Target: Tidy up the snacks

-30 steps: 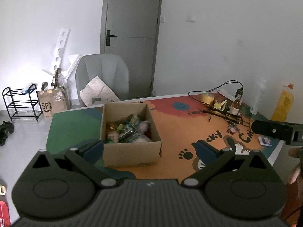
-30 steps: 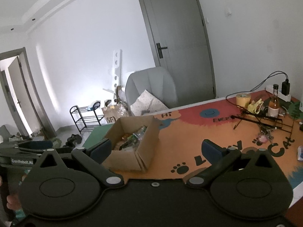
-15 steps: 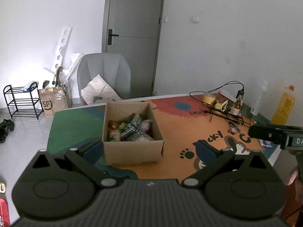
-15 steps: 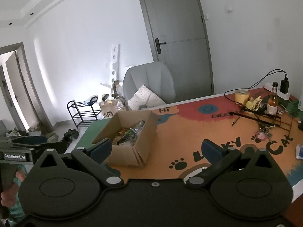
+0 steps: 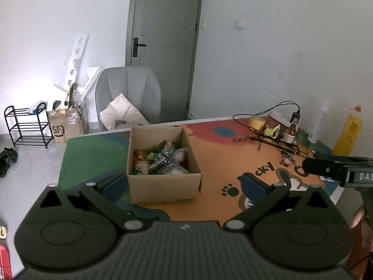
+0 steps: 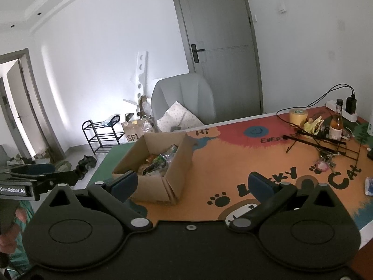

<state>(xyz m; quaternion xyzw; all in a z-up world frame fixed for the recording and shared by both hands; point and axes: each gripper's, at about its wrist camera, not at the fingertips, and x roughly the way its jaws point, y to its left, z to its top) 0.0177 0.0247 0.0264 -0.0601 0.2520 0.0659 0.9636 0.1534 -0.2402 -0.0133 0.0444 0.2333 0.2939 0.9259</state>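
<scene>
You are working in a lived-in home room: a grey armchair [image 5: 129, 93] with a cushion [image 5: 123, 113] is sitting by the door [image 5: 163, 46], a shoe rack [image 5: 28, 126] is standing against the wall.

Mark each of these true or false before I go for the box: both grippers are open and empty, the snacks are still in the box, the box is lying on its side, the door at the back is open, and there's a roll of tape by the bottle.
1. The left gripper and the right gripper are open and empty. True.
2. The snacks are in the cardboard box. True.
3. The box lies on its side. False: it stands upright, top open, on the table mat.
4. The grey door at the back is open. False: it is shut.
5. A yellow tape roll sits near the bottle. True.
</scene>
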